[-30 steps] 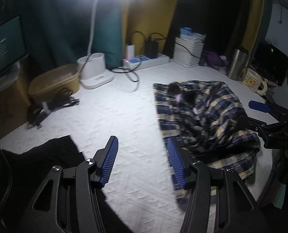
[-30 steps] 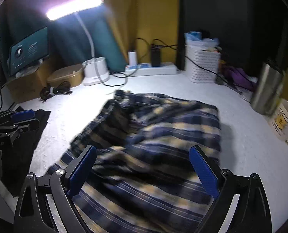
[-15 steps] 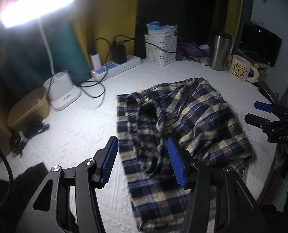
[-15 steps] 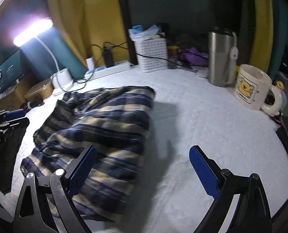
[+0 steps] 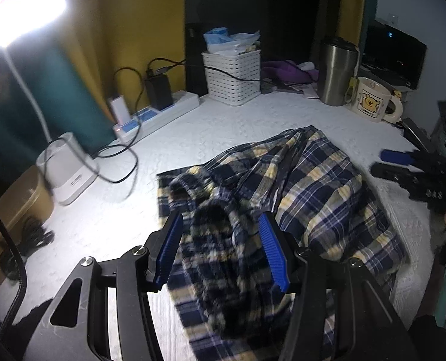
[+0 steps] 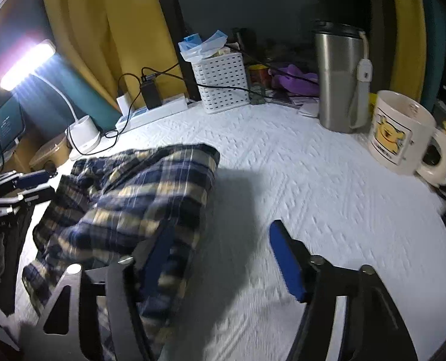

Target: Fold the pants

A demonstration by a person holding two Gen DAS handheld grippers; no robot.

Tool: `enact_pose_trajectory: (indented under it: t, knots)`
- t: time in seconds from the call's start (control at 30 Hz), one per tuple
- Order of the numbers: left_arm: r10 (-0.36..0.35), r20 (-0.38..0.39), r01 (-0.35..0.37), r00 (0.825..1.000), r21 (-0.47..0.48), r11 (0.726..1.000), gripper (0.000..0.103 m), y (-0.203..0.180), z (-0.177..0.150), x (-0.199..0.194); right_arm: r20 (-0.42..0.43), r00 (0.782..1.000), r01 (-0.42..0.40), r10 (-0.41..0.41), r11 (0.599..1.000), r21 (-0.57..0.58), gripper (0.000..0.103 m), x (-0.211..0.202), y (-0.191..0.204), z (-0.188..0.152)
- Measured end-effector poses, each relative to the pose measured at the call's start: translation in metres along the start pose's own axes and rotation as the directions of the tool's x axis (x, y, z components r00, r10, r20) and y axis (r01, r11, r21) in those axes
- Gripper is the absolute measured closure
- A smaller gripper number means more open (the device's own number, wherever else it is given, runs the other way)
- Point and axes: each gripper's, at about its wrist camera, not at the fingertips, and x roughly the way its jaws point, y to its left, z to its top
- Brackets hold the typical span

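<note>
Two hand-held grippers work over a crumpled pair of plaid pants (image 5: 283,198) on a white, textured table (image 6: 328,186), the folding not yet under way. Nearest the viewer, the left gripper (image 5: 220,251) hangs above the bunched, darker end of the cloth, its blue pads about half apart and pressing on nothing. The right gripper (image 6: 223,258) sits at the garment's right edge with its jaws closing; its left pad lies against or over the plaid hem while the other stands above bare table, and whether any cloth sits between them cannot be told through the blur. The pants lie mid-table in a rumpled heap, legs and waistband hard to tell apart. Farther back stand a steel tumbler (image 6: 341,81), a cartoon mug (image 6: 403,138), a white basket (image 6: 223,81), a power strip (image 5: 160,114) with trailing cables, and a desk lamp (image 5: 63,168). The risk from here looks twofold: jaws shutting on only the top layer would lift a single ply and leave the heap tangled, and a wide sweep of cloth toward the rear could catch the mug or tumbler.
</note>
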Motion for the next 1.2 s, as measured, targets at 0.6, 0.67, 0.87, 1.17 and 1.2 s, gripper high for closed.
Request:
enact_pose_trajectory:
  t: [0.6,0.67,0.87,1.17,1.2]
  knots:
    - [-0.064,-0.122,0.060,0.990,-0.033,0.998,0.050,0.016,-0.001,0.061,-0.052,0.998,-0.023,0.022,1.000,-0.020,0.039,0.060,0.007,0.038]
    - [-0.076,-0.121,0.071,0.990,-0.044,0.996,0.051,0.017,-0.003,0.063,-0.057,0.998,-0.029,0.028,0.999,-0.022,0.039,0.063,0.009,0.037]
    - [-0.100,-0.077,0.094,0.992,-0.070,0.993,0.081,0.021,-0.006,0.057,-0.074,0.993,-0.092,0.089,0.995,-0.041,0.065,0.069,0.017,0.034]
    - [-0.128,0.012,0.128,0.992,-0.108,0.986,0.086,0.030,0.006,0.032,-0.048,0.995,-0.088,0.084,0.993,-0.073,0.089,0.061,0.030,0.036]
    - [-0.133,0.021,0.135,0.991,-0.109,0.985,0.086,0.030,0.008,0.030,-0.042,0.996,-0.083,0.080,0.993,-0.079,0.089,0.058,0.031,0.038]
